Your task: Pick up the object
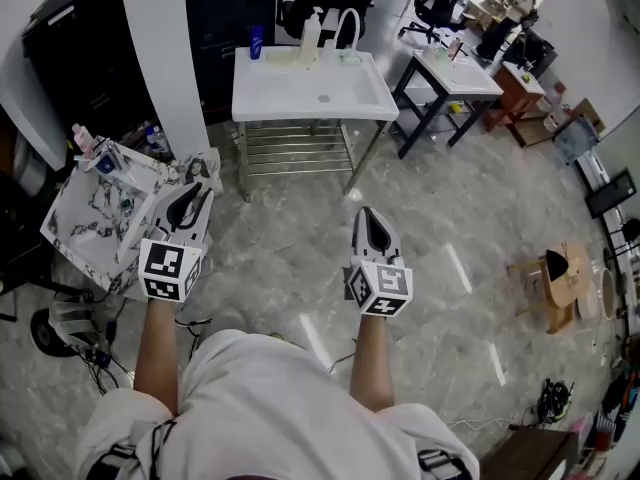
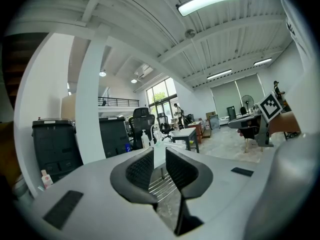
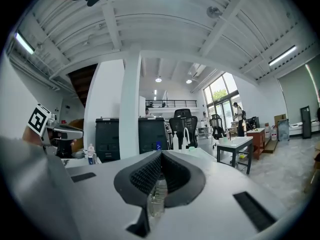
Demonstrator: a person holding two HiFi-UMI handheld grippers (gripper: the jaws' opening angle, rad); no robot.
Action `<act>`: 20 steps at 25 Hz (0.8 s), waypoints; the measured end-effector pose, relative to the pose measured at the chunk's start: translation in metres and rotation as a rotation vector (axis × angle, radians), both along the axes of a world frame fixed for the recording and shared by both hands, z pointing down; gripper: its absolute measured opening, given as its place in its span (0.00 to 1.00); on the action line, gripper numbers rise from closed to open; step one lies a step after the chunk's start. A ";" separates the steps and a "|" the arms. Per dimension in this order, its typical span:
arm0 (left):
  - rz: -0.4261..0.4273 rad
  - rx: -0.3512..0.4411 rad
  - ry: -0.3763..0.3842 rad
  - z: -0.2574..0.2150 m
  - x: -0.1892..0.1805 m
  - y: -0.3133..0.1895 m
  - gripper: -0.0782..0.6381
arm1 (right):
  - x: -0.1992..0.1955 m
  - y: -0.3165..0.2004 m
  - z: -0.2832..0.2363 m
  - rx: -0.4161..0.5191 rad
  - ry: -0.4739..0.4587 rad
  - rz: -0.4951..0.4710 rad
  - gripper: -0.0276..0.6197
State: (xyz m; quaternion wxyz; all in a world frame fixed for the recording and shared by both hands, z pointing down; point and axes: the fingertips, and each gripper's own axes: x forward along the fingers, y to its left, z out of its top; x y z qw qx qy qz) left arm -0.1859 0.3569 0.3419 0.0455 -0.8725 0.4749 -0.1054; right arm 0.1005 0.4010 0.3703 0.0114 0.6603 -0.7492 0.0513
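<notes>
No single task object stands out. A white sink table (image 1: 300,93) lies ahead, carrying a white pump bottle (image 1: 310,38), a small blue container (image 1: 256,42) and a curved white faucet (image 1: 348,26). My left gripper (image 1: 190,198) is held at waist height over the floor, well short of that table, its jaws a little apart with nothing between them (image 2: 160,155). My right gripper (image 1: 372,220) hovers level with it, about a forearm's length to the right, jaws closed together and empty (image 3: 161,157).
A marble-topped side table (image 1: 95,208) with small bottles stands close to the left gripper. A white pillar (image 1: 165,58) and black cabinets (image 1: 75,38) rise behind it. A dark-framed desk (image 1: 450,83) is at the back right, a cardboard box (image 1: 560,273) on the floor at right.
</notes>
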 end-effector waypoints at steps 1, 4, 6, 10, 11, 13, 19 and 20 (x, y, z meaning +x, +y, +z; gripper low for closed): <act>-0.001 0.000 -0.003 0.001 0.002 -0.003 0.20 | 0.002 -0.004 0.001 0.001 0.000 -0.003 0.05; -0.009 0.004 -0.006 0.003 0.006 -0.017 0.20 | 0.006 -0.020 0.005 0.003 -0.004 -0.011 0.05; -0.012 0.003 -0.007 0.006 0.008 -0.031 0.20 | 0.009 -0.033 0.008 0.002 -0.007 -0.012 0.05; -0.009 -0.004 -0.004 0.015 0.013 -0.067 0.20 | 0.013 -0.068 0.017 -0.005 -0.006 -0.009 0.05; -0.006 -0.007 -0.002 0.017 0.014 -0.079 0.20 | 0.014 -0.079 0.019 -0.009 -0.008 -0.007 0.05; -0.001 -0.017 0.002 0.022 0.015 -0.105 0.20 | 0.014 -0.102 0.022 -0.020 -0.009 -0.005 0.05; 0.028 -0.037 0.011 0.028 0.013 -0.202 0.20 | 0.009 -0.192 0.023 -0.040 0.003 0.010 0.05; 0.031 -0.042 0.012 0.028 0.011 -0.220 0.20 | 0.008 -0.209 0.022 -0.043 0.002 0.015 0.05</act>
